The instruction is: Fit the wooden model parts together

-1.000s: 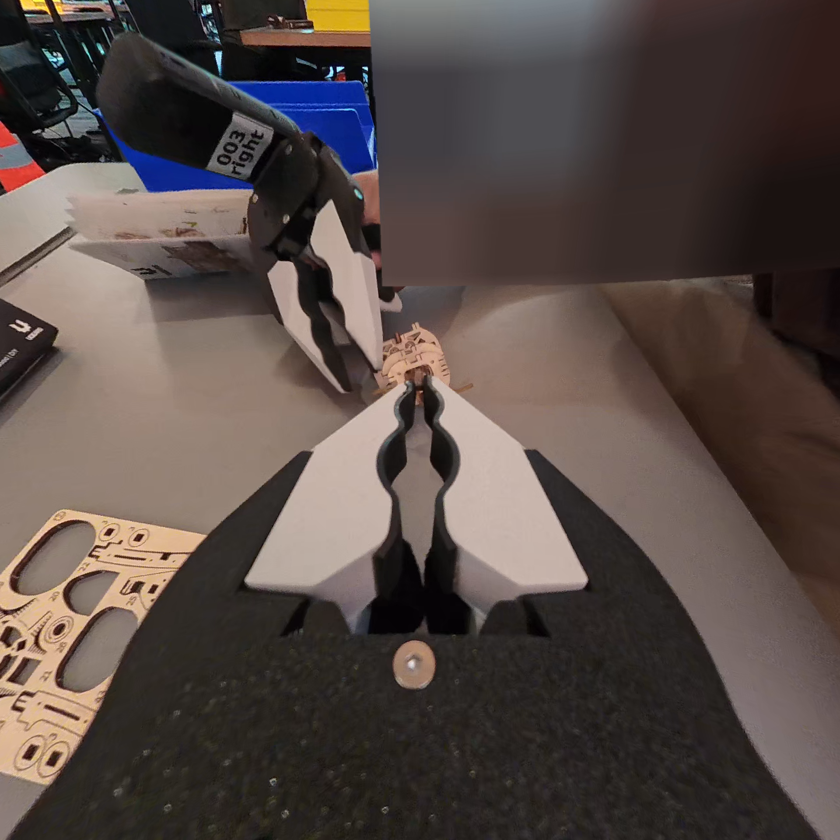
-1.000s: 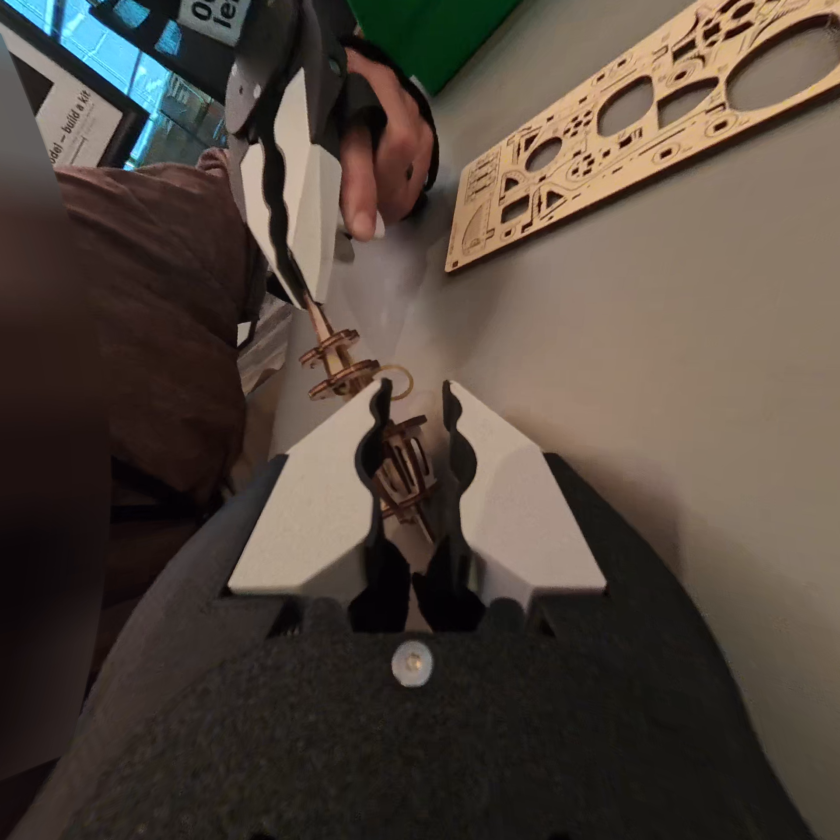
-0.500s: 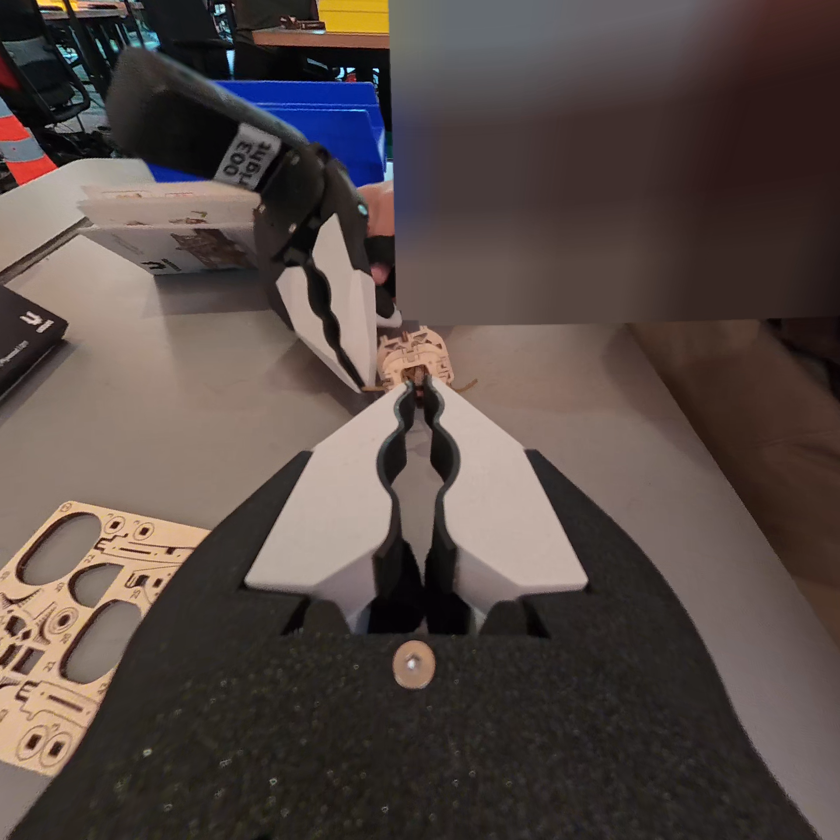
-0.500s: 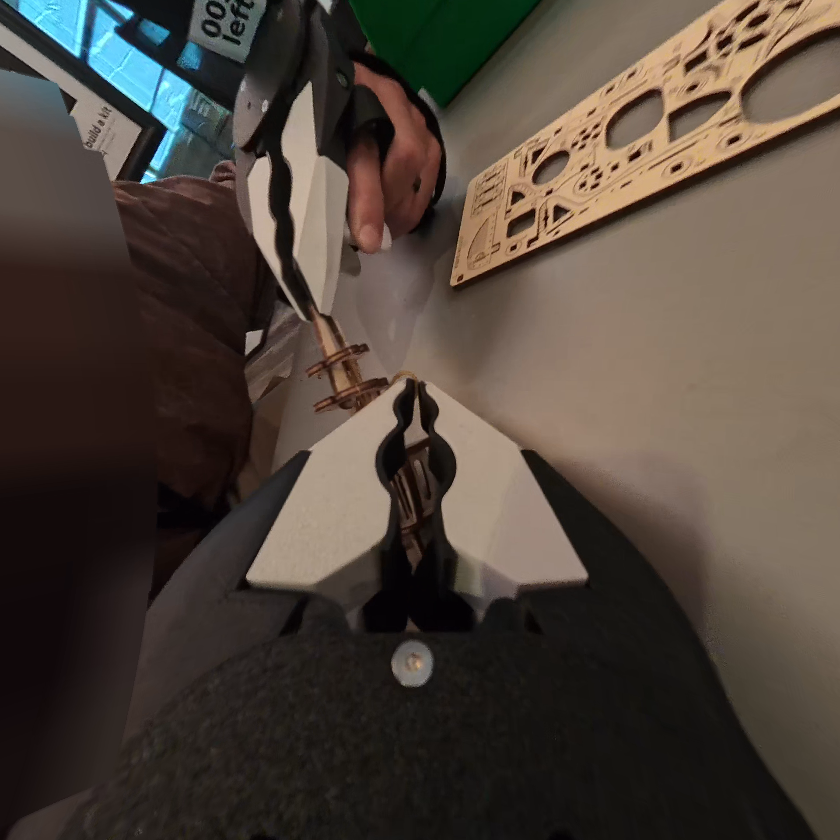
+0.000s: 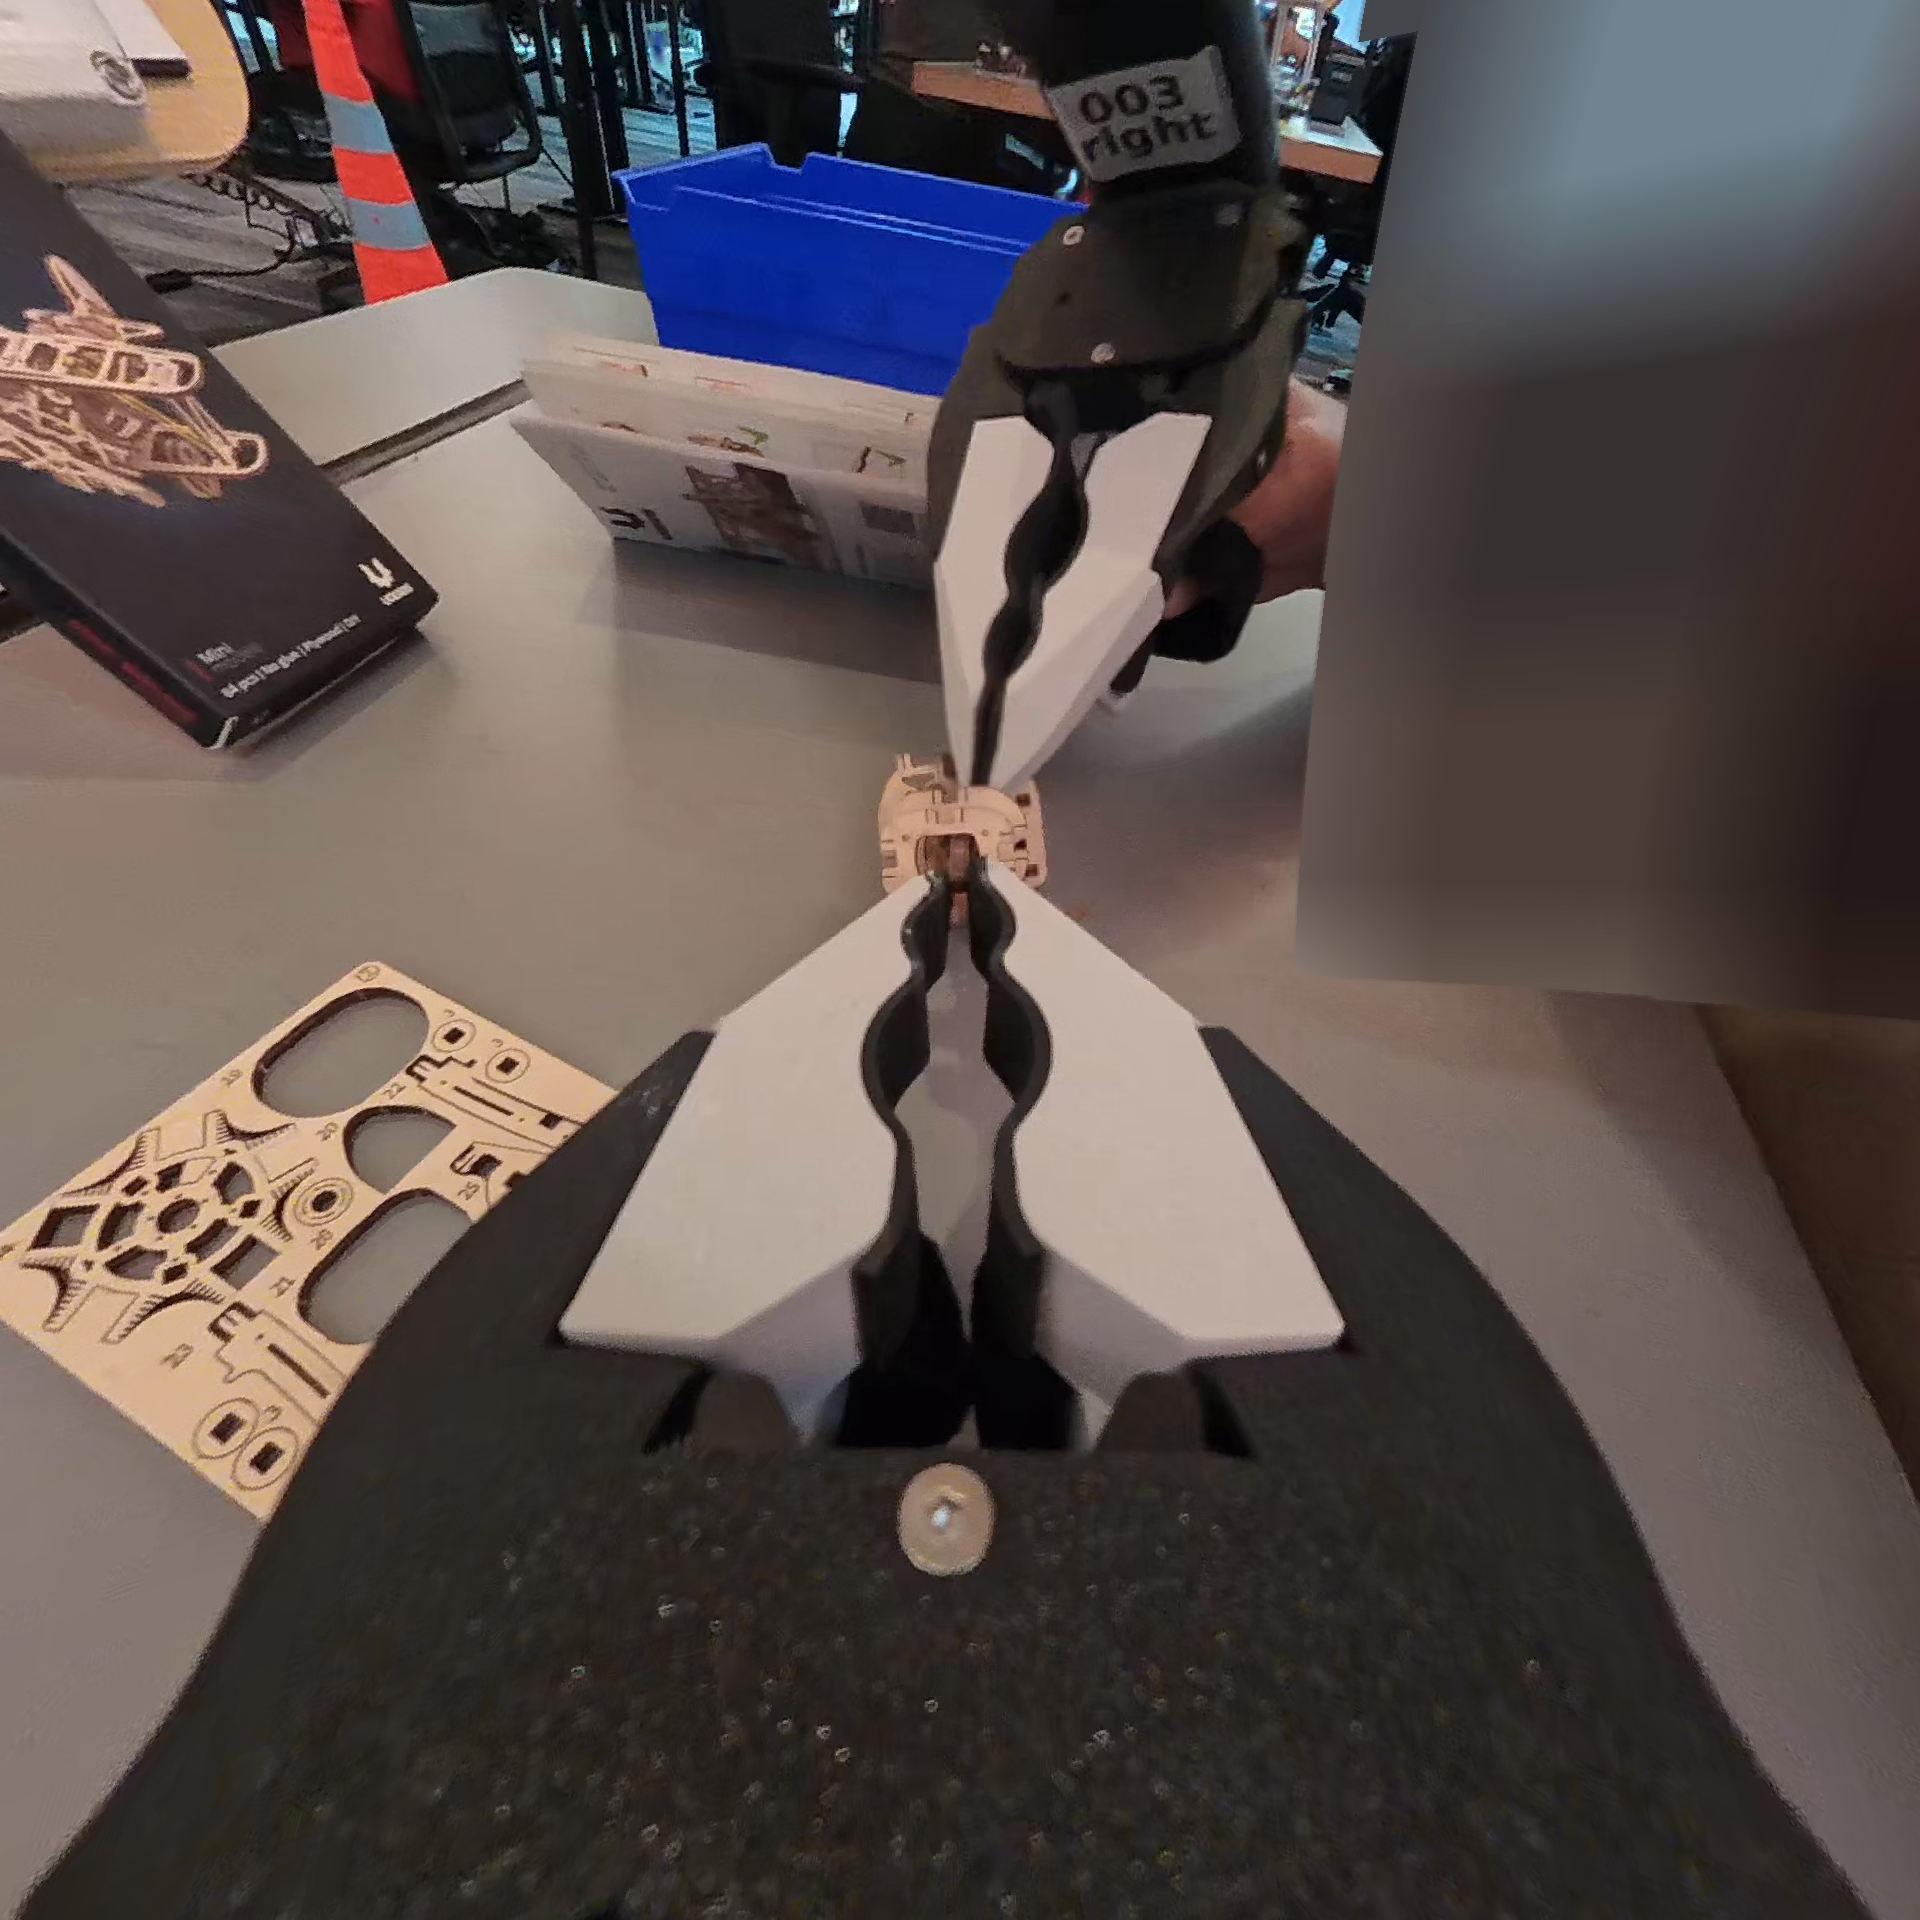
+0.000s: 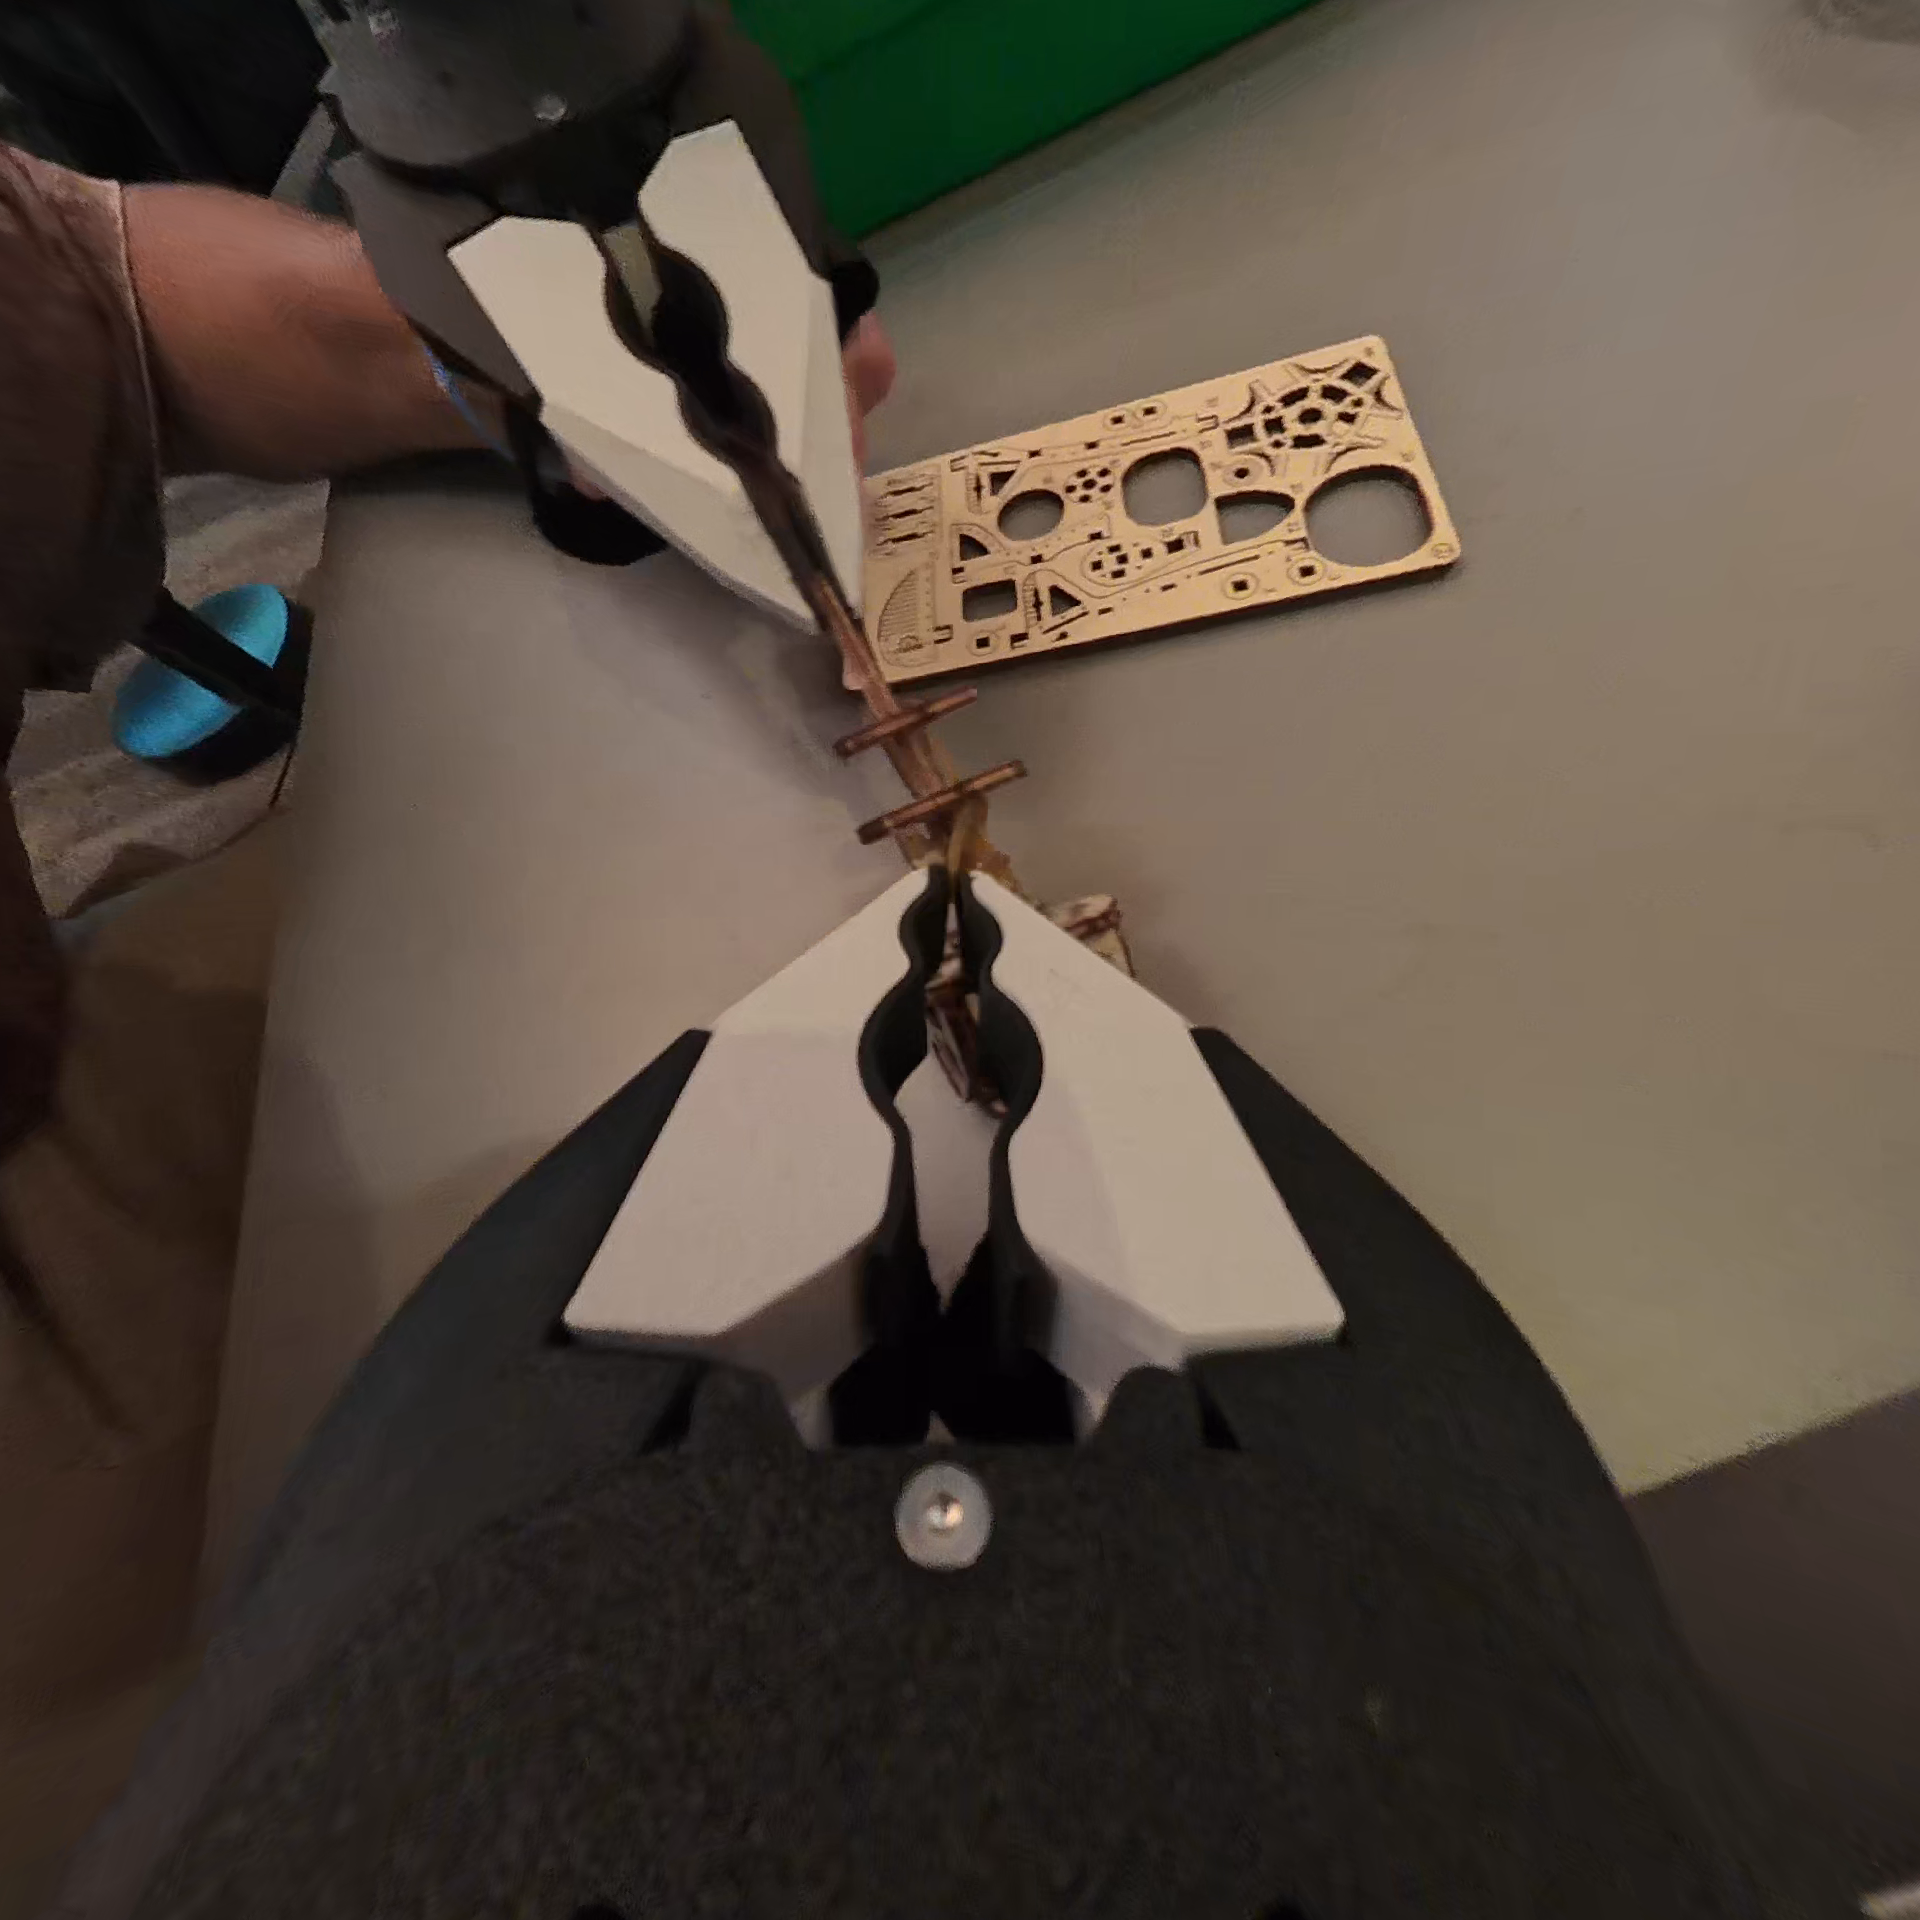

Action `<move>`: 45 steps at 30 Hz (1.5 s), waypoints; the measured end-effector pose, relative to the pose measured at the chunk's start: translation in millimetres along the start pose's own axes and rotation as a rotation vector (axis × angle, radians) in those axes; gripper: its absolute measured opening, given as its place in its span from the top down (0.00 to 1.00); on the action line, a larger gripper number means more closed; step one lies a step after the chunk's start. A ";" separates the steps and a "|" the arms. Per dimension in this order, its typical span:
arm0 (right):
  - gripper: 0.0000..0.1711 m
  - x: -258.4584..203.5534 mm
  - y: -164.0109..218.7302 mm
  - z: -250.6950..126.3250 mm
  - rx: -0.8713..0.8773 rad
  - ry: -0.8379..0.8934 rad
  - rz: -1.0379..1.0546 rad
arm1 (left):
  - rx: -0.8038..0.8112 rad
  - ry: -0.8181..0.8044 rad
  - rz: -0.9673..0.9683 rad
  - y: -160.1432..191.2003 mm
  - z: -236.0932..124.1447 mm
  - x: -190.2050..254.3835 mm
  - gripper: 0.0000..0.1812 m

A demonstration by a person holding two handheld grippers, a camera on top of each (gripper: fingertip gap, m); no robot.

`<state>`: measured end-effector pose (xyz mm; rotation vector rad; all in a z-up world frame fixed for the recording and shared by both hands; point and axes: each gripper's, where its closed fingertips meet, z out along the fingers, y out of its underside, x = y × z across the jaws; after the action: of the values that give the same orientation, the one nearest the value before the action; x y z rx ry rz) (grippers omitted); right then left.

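Note:
A small wooden model (image 5: 906,831) is held in the air above the grey table (image 5: 623,831), between both grippers. My left gripper (image 5: 951,883) is shut on its near end. My right gripper (image 5: 977,769) comes down from above and pinches its top. In the right wrist view the model (image 6: 914,753) is a thin shaft with two cross plates. My right gripper (image 6: 951,883) is shut on one end, with a wooden part (image 6: 956,1023) between its pads. My left gripper (image 6: 831,613) is shut on the other end.
A punched plywood sheet (image 5: 260,1195) lies left of my left gripper and shows behind the model in the right wrist view (image 6: 1164,520). A black kit box (image 5: 177,468), a booklet (image 5: 748,488) and a blue bin (image 5: 831,260) stand farther back. A person sits at the table's edge. My hands' fingertips stand some 6 cm from each other.
My right gripper closed on the wooden part. It then swung round from beside the model to above it. Both views have turned and the model is lifted higher.

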<state>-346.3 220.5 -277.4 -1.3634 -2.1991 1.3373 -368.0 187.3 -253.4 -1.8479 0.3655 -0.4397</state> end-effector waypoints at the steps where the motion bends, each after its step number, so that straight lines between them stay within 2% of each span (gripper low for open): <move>1: 1.00 -2.7 -0.3 1.4 0.001 -0.001 -0.015 | -0.006 -0.016 -0.001 0.9 0.6 -1.9 1.00; 8: 1.00 -6.6 11.2 14.6 -0.052 0.026 -0.119 | -0.075 -0.005 0.009 10.8 7.1 4.8 1.00; 16: 1.00 -8.6 18.0 13.3 -0.084 0.027 -0.204 | -0.164 0.000 0.071 22.3 14.6 8.8 1.00; 20: 1.00 -8.3 17.8 10.2 -0.086 0.018 -0.177 | -0.143 0.002 0.057 17.6 16.5 8.9 1.00; 31: 1.00 -11.5 15.3 7.7 -0.072 -0.021 -0.135 | -0.024 0.081 -0.139 1.9 8.5 10.8 1.00; 45: 1.00 -12.6 15.7 8.0 -0.058 -0.059 -0.098 | -0.020 0.079 -0.124 2.2 2.2 6.6 1.00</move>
<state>-335.0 208.2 -291.0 -1.2323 -2.3289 1.3045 -361.2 185.5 -255.3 -1.8829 0.3108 -0.5974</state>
